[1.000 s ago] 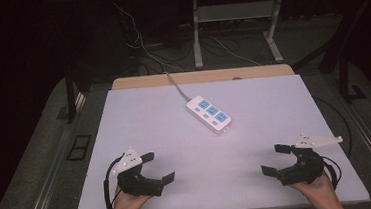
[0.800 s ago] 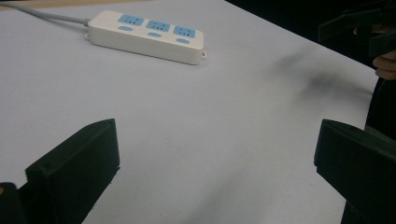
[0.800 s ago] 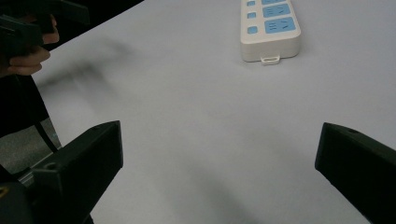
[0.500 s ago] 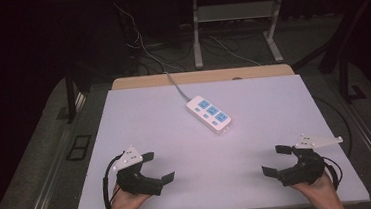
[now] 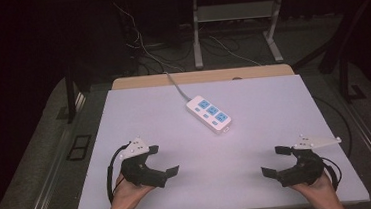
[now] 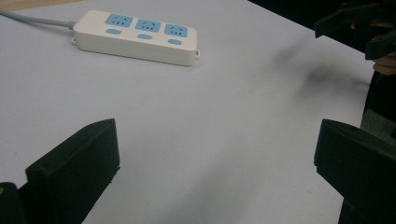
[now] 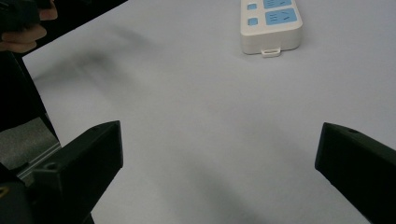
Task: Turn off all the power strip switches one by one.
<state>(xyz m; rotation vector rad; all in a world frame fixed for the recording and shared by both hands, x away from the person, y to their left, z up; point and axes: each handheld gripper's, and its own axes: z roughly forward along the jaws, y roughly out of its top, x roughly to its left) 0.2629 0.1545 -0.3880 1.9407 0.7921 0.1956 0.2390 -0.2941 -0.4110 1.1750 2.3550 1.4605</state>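
Observation:
A white power strip (image 5: 209, 113) with three blue sockets lies on the pale table (image 5: 255, 129), past its middle, with a grey cord (image 5: 174, 84) running off the far edge. In the left gripper view the power strip (image 6: 135, 36) lies ahead at upper left; in the right gripper view its end (image 7: 271, 25) is at the top. My left gripper (image 5: 162, 160) rests near the front left, jaws wide open and empty. My right gripper (image 5: 275, 160) rests near the front right, open and empty too.
A wooden strip (image 5: 201, 76) borders the table's far edge. Behind it stand a metal frame (image 5: 235, 25) and loose cables (image 5: 138, 43) on a dark floor. The other gripper (image 6: 359, 23) shows at the top right of the left gripper view.

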